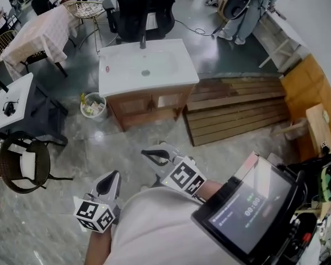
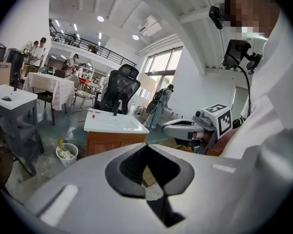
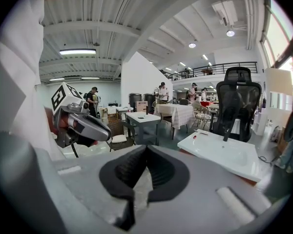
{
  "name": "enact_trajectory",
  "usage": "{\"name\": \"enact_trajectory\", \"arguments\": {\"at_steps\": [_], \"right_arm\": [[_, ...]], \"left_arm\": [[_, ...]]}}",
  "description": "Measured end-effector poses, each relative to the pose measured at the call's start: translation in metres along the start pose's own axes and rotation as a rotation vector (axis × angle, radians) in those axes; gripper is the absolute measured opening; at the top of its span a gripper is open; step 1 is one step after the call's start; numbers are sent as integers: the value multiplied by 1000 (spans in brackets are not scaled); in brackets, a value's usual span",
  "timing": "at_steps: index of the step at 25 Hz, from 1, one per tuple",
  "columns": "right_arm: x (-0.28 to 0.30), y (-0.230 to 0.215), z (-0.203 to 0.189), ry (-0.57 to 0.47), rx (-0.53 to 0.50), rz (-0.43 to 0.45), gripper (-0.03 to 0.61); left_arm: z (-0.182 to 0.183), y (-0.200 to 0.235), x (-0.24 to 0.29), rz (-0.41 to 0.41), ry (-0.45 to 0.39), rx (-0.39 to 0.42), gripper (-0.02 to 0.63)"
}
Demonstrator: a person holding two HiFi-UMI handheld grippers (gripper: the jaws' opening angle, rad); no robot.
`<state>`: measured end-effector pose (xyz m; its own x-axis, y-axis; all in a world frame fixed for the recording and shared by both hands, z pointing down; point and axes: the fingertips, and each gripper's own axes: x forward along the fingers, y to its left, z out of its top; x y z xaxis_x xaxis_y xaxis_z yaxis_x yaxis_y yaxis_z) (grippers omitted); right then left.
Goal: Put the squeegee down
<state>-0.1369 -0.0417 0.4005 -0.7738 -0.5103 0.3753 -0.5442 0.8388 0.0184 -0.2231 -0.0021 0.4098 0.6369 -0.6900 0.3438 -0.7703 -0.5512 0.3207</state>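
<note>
No squeegee shows in any view. My left gripper (image 1: 115,174) is held close in front of the person's body, low over the marble floor, shut with nothing between its pads (image 2: 147,146). My right gripper (image 1: 145,154) sits just to its right, also shut and empty (image 3: 146,151). Each one appears in the other's view: the right gripper (image 2: 185,128) and the left gripper (image 3: 84,124). Both point toward a white washbasin (image 1: 146,66) on a wooden cabinet (image 1: 149,105), a good step away. A black tap (image 1: 143,40) stands at the basin's back edge and a small red item (image 1: 106,69) lies at its left.
A waste basket (image 1: 93,105) stands left of the cabinet and a wooden pallet (image 1: 237,108) lies to its right. A black office chair (image 1: 140,7) is behind the basin. A dark wicker chair (image 1: 23,162) and a white table (image 1: 9,100) are at the left. A screen device (image 1: 249,205) hangs at the person's chest.
</note>
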Motion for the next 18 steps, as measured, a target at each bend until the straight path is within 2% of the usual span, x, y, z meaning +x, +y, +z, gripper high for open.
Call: {"name": "enact_trajectory", "arguments": {"at_steps": [11,18], "right_arm": [[11,-17,-6,22,12,-12,2],[38,-58,-11,27,6,-5,2]], "left_arm": [[-1,16,17,-14,17,-20,6],[1,48,57,-2,52,-33,6]]}}
